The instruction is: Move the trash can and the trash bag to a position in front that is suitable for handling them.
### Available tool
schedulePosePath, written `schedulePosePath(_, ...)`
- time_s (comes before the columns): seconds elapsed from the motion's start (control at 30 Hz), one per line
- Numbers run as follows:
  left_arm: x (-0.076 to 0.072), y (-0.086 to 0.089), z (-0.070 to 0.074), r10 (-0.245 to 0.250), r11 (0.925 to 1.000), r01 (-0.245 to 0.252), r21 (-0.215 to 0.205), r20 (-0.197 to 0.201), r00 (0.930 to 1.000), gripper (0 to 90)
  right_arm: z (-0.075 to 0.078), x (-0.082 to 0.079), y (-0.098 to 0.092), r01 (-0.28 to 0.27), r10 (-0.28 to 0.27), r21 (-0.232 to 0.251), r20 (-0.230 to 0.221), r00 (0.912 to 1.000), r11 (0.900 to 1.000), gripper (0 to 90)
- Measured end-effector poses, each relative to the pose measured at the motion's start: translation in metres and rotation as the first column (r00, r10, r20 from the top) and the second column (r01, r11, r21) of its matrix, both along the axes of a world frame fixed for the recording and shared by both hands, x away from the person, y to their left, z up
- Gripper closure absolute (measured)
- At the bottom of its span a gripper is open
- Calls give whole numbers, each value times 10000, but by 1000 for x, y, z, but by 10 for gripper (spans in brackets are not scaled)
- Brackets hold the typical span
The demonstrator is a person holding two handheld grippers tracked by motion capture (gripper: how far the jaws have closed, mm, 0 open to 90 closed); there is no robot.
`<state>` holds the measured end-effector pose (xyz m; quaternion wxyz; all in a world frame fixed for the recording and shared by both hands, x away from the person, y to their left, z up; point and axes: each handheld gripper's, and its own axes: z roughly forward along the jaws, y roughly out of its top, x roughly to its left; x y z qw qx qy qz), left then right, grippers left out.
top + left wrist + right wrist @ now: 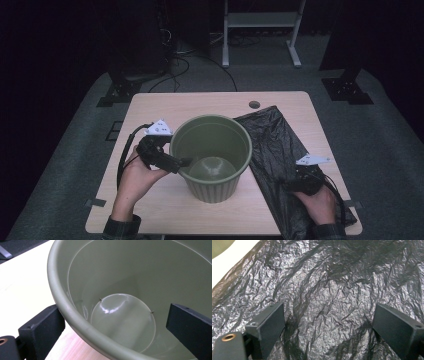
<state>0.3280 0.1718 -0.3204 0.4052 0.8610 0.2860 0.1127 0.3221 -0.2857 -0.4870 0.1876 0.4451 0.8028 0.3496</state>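
Observation:
An empty olive-green plastic bin [212, 157] stands upright in the middle of the wooden table [165, 107]. My left gripper [184, 162] is open at its left rim, one jaw outside the wall and one inside, as the left gripper view shows around the bin's rim [67, 312]. A crinkled black plastic bag [280, 150] lies flat on the table to the right of the bin. My right gripper [287, 184] hovers just over the black bag [329, 295], jaws wide open with nothing between them.
A round cable hole [254, 104] sits near the table's far edge. Beyond the table stand a white frame's legs [260, 35] and cables on a grey floor. Bare tabletop lies in front of and behind the bin.

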Motion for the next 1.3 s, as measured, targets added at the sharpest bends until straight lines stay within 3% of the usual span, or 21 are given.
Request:
schedulePosePath(0.4,0,-2,7,-2,9998,-1,185,190,9998,10,0,-1,1,131,-131,-3,9,9999,9999,99)
schedulePosePath(0.63,-2,3,24,44,10000,-42,-23,507,9987,10,0,-1,0,89,-89,-3,14,10000,10000,99)
schedulePosePath(0.83,-15,19,31,306,9993,-288,-254,751,9967,10,0,-1,0,87,-87,-3,17,10000,10000,99)
schedulePosePath(1.13,-41,40,25,461,9976,-409,-560,953,9944,10,0,-1,0,81,-81,-3,17,10000,10000,99)
schedulePosePath(1.3,-52,49,13,648,9974,-610,-374,1117,9916,10,0,-1,0,80,-80,-3,15,10000,10000,99)
